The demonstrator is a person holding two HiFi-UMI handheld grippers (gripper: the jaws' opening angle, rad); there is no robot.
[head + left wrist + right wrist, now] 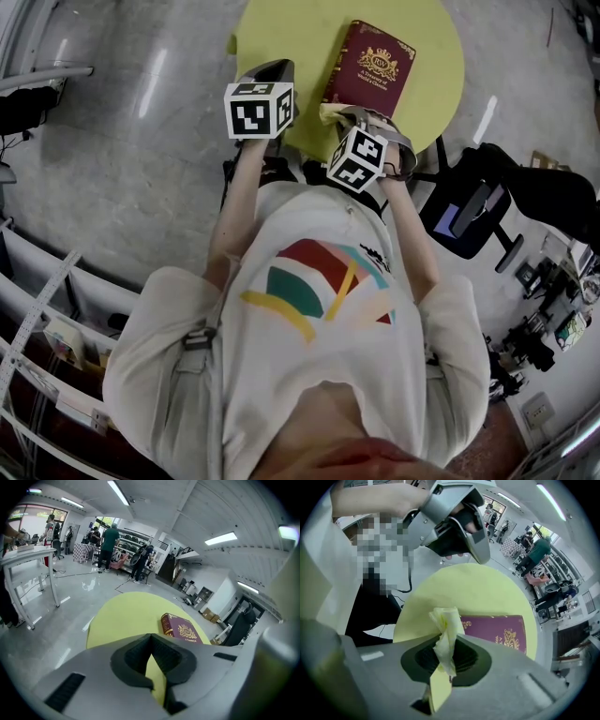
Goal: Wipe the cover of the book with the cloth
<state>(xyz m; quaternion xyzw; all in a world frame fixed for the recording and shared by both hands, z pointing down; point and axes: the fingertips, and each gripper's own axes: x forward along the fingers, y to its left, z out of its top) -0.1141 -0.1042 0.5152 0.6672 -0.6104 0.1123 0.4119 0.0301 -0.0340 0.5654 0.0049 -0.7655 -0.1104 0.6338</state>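
Note:
A maroon book (371,66) with a gold crest lies flat on the round yellow table (281,28). My right gripper (345,114) hovers at the book's near edge, shut on a crumpled pale yellow cloth (444,637) that sticks up between its jaws. In the right gripper view the book (497,631) lies just beyond the cloth. My left gripper (272,69) hangs over the table's near left part, left of the book, shut and empty. The left gripper view has the book (183,629) ahead and to the right of the left gripper (151,643). The right gripper view shows the left gripper (457,524) held high over the table.
A black office chair (473,211) stands to the right of the table. Shelving (37,309) runs along the left. Far off in the left gripper view are a white table (28,555) and several people by racks (110,541). Grey floor surrounds the table.

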